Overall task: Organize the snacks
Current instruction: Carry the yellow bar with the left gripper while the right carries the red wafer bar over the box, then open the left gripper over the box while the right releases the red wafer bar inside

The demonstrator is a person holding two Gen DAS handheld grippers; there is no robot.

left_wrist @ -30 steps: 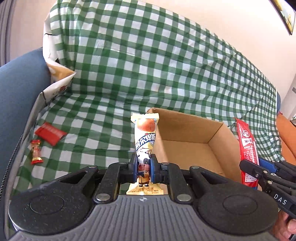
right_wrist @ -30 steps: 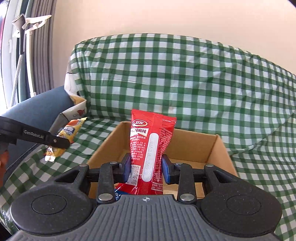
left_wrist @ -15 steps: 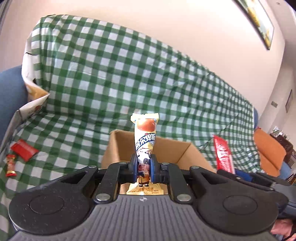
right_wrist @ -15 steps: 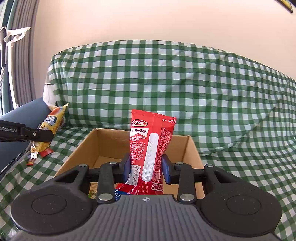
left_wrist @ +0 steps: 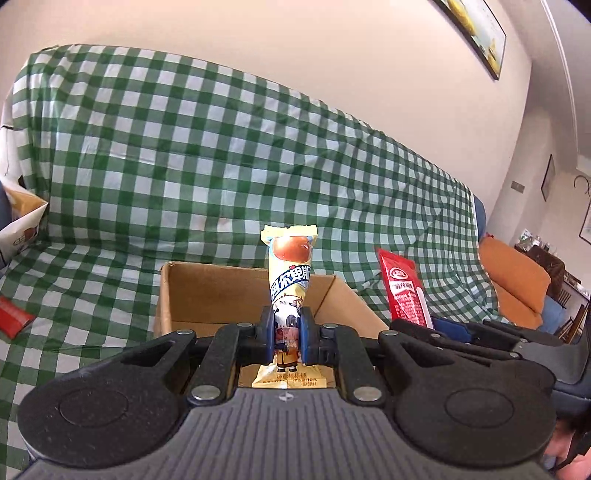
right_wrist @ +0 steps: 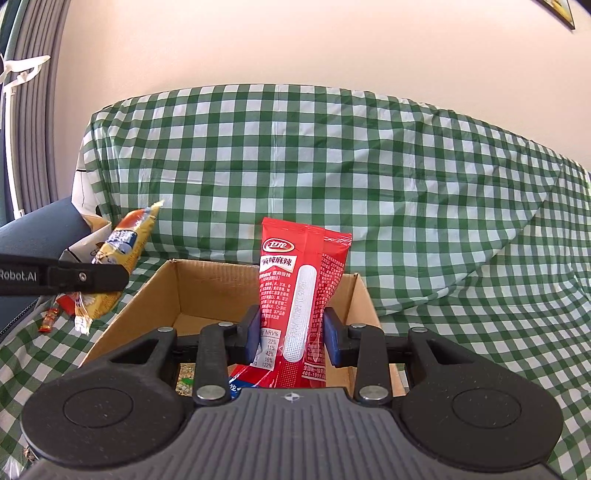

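Here, the left gripper [left_wrist: 287, 338] is clamped on a yellow snack packet [left_wrist: 290, 280], which is held upright before the open cardboard box [left_wrist: 218, 291]. The right gripper [right_wrist: 291, 334] is closed on a red snack packet [right_wrist: 303, 288], likewise held upright over the box's near edge. The box is set on a sofa draped in green checked cloth [right_wrist: 406, 177]; small red wrappers [left_wrist: 11, 320] are seen lying left of it.

Green-and-white checked cloth [left_wrist: 207, 155] draped over a sofa, cream wall [right_wrist: 295, 40], framed picture [left_wrist: 476, 33] high on it, orange cushion [left_wrist: 517, 280], grey curtain [right_wrist: 33, 122], paper bag [left_wrist: 18, 221].
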